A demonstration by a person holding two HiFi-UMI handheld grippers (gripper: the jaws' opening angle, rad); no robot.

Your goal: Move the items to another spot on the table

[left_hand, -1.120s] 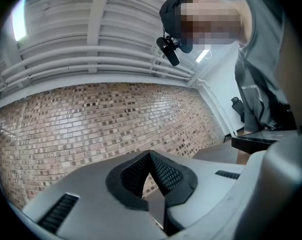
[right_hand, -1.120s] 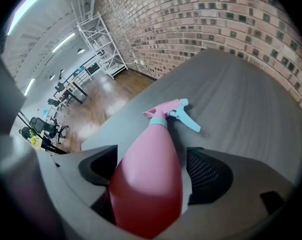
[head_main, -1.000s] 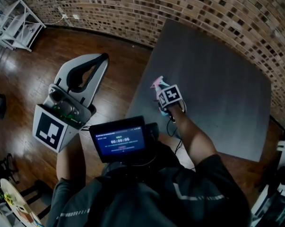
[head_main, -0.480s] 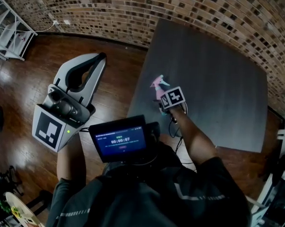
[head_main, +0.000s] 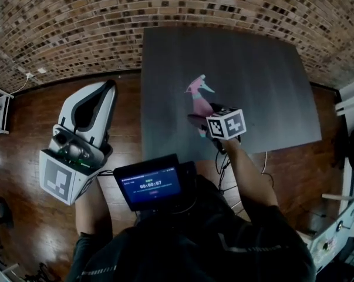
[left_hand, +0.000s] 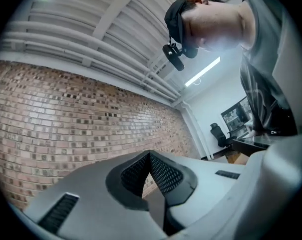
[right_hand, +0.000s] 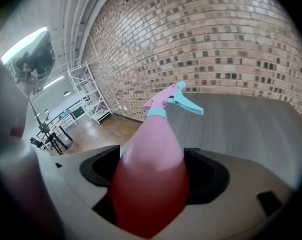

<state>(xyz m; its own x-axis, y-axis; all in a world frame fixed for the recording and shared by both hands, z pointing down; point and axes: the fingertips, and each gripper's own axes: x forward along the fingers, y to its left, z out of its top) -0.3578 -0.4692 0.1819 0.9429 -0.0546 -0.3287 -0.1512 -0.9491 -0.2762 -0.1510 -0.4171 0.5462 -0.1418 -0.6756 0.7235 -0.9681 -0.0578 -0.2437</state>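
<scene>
A pink spray bottle (head_main: 198,101) with a teal trigger (right_hand: 188,104) tilts over the left half of the dark grey table (head_main: 265,75). My right gripper (head_main: 199,120) is shut on its fat lower body. In the right gripper view the spray bottle (right_hand: 153,149) fills the space between the jaws of the right gripper (right_hand: 153,168), with its nozzle pointing away over the table. My left gripper (head_main: 111,86) hangs over the wooden floor left of the table, jaws shut on nothing. In the left gripper view the left gripper (left_hand: 149,156) points up at a brick wall.
A brick wall (head_main: 77,22) runs behind the table. Wooden floor (head_main: 24,116) lies to the left. A small screen (head_main: 150,185) sits on the person's chest. White furniture (head_main: 353,98) stands at the right edge, and white shelving (right_hand: 85,91) is farther off.
The head view has swung round, so the table now sits squarer in the picture. The right gripper still holds the bottle, a little farther in from the table's left edge. The left gripper stays shut.
</scene>
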